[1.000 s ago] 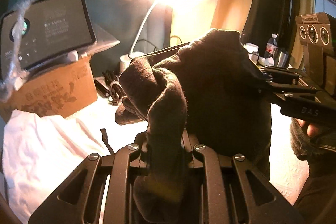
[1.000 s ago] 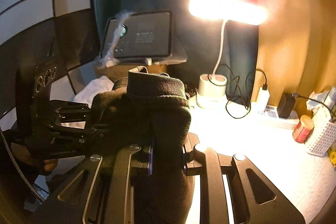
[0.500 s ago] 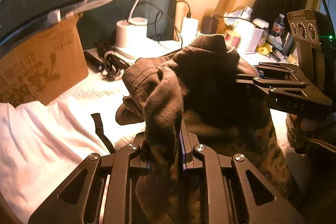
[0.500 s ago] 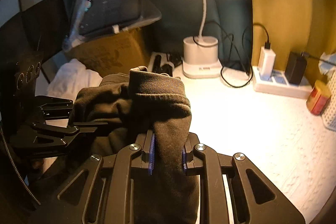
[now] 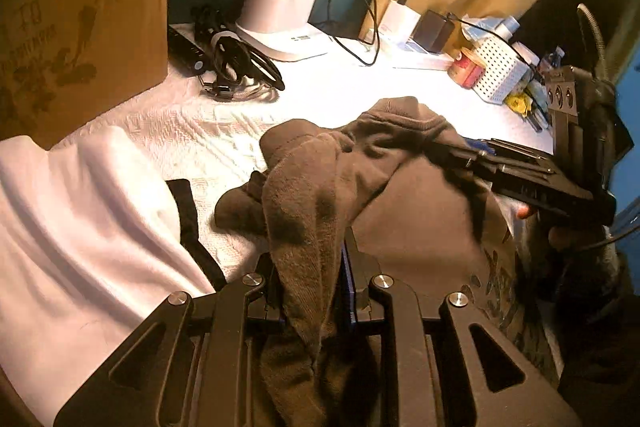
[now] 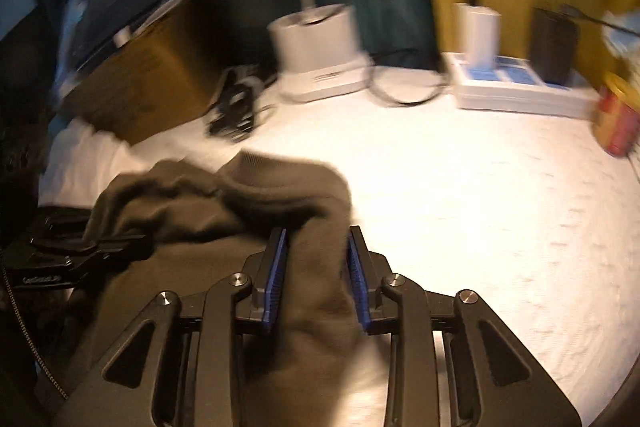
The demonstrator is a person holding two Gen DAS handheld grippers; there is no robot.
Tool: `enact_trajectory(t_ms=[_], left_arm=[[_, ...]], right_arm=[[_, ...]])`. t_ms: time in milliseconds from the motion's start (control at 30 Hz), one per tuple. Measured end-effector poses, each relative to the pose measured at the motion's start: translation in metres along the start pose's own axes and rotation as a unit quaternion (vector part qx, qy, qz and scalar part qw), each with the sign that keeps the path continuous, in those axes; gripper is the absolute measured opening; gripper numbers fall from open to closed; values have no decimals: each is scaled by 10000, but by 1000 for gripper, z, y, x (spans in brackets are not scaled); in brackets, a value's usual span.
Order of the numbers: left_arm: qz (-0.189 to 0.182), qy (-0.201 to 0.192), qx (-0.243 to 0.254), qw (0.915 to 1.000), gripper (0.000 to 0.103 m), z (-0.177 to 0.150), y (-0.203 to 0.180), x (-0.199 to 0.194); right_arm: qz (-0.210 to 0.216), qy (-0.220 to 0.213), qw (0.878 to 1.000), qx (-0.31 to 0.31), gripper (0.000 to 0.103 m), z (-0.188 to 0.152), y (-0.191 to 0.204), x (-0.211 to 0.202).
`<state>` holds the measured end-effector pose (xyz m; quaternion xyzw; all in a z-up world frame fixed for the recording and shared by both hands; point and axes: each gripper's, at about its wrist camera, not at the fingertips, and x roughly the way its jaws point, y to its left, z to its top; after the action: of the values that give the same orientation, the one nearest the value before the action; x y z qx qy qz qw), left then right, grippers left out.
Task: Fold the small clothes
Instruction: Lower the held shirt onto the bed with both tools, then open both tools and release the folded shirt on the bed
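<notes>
Two wrist cameras look steeply down along their grippers, close over a white-covered table (image 5: 400, 99), from left and right, both sharing the dark garment (image 5: 384, 155) and far lamp base (image 6: 316, 39).

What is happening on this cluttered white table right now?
A person is folding a dark brown knitted garment with two handheld grippers over the white textured tablecloth. The left gripper is clamped on a bunched fold of the fabric. The right gripper has fabric between its blue pads, but its jaws are opening. A white cloth lies nearby, with a white lamp base behind.
</notes>
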<state>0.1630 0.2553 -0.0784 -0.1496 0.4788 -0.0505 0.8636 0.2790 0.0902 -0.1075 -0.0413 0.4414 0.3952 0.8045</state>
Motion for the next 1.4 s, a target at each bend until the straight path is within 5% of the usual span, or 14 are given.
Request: enact_trajectory(t_ms=[300, 633, 800, 1100, 1400], left_arm=[[398, -405, -59, 9984, 23, 6, -1, -11], [1118, -379, 108, 9929, 24, 24, 22, -2], [1386, -425, 127, 9894, 24, 21, 22, -13], [1073, -671, -49, 9919, 24, -2, 4, -51], [850, -431, -25, 9954, 27, -36, -27, -50]], right_arm=[[-15, 84, 9998, 185, 35, 12, -23, 12], [-211, -23, 9995, 224, 35, 5, -21, 0], [-552, -28, 9984, 144, 52, -5, -21, -6], [-696, -114, 9974, 177, 52, -25, -18, -32], [-603, -122, 9980, 112, 52, -53, 2, -56]])
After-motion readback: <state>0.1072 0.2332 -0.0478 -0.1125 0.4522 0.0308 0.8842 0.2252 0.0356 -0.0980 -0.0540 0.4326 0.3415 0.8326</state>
